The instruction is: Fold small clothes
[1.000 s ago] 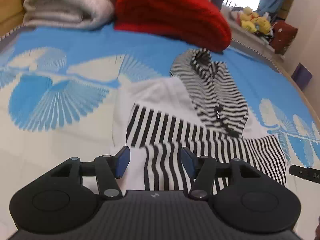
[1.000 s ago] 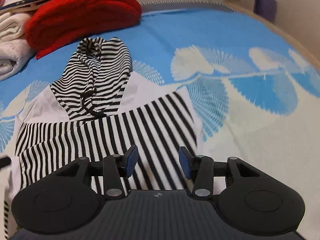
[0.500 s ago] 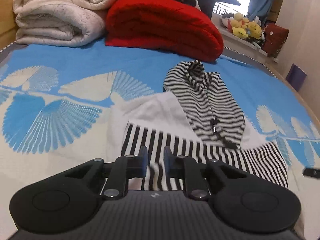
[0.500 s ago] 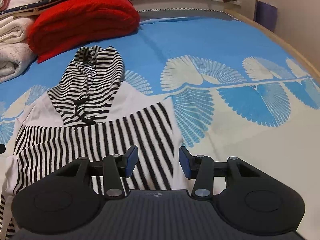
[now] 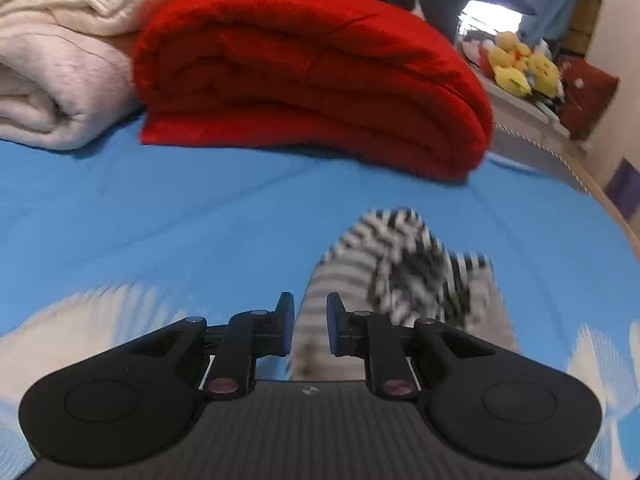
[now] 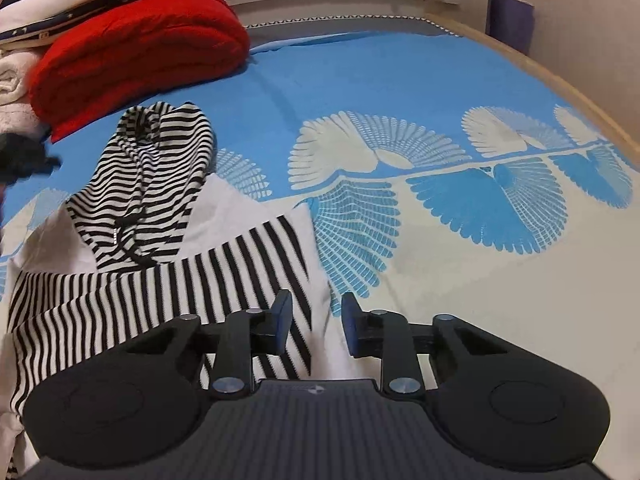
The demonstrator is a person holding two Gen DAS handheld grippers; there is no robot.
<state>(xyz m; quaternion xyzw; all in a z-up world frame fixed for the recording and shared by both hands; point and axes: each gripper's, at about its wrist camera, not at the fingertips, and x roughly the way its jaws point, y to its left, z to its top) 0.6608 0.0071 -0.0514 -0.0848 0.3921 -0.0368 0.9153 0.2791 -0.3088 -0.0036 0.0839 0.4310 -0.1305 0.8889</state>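
The black-and-white striped cotton hooded top (image 6: 160,248) lies soft and rumpled on the blue bed sheet with cream fan shapes (image 6: 400,92), hood toward 11 o'clock. The left tool (image 5: 307,330) is clamped on a blurred fold of it. The right tool (image 6: 314,322) stands apart over its right hem edge. A plush folded red blanket (image 6: 132,52) sits at 10 o'clock; open sheet spreads at 2 o'clock.

Both wrist views skim low across the bed (image 6: 360,80); both share the red blanket (image 5: 312,80).

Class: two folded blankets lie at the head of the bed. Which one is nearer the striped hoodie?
The red blanket: the striped hoodie lies just before it; the cream blanket sits farther left.
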